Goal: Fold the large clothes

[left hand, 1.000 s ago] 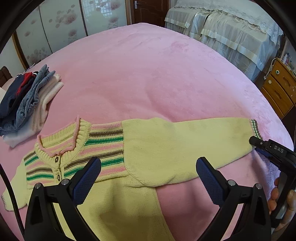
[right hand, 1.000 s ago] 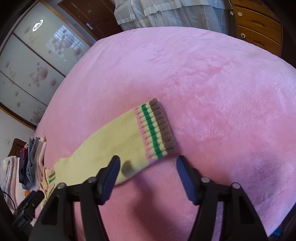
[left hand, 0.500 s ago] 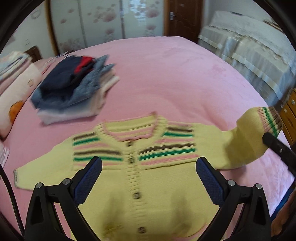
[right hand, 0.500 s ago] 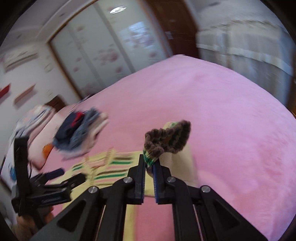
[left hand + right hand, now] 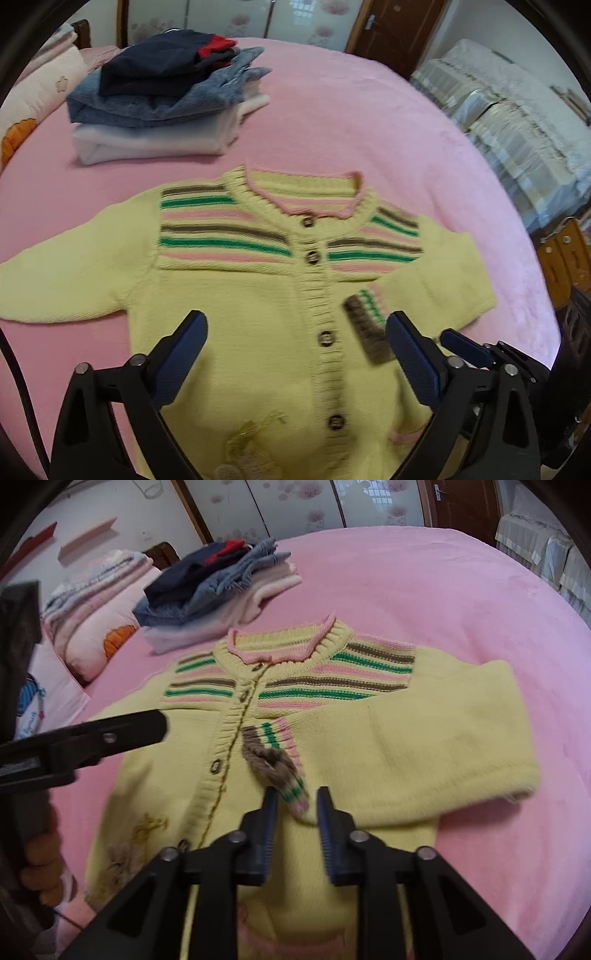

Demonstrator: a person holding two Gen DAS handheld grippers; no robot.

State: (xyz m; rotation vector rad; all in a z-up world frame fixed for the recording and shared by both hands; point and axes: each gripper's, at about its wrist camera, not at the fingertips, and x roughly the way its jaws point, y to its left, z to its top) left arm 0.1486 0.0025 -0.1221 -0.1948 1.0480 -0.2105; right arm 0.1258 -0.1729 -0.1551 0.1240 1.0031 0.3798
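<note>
Cardigan (image 5: 236,306) (no readable label), cuff (image 5: 280,764) folded across, right gripper (image 5: 293,812) narrowly parted, left gripper (image 5: 295,354) wide

cardigan (image 5: 236,295) hem: cut off by the bottom edge in both views, partly behind gripper bodies
cuff (image 5: 275,760): motion-blurred; whether it touched the right gripper (image 5: 293,808) pads could not be told
embroidery (image 5: 125,853) low on cardigan: blurred, motif unreadable
far sleeve end: ran out of the left wrist view's left edge
folded pile (image 5: 166,92) beyond collar: items smeared, count unclear
</note>
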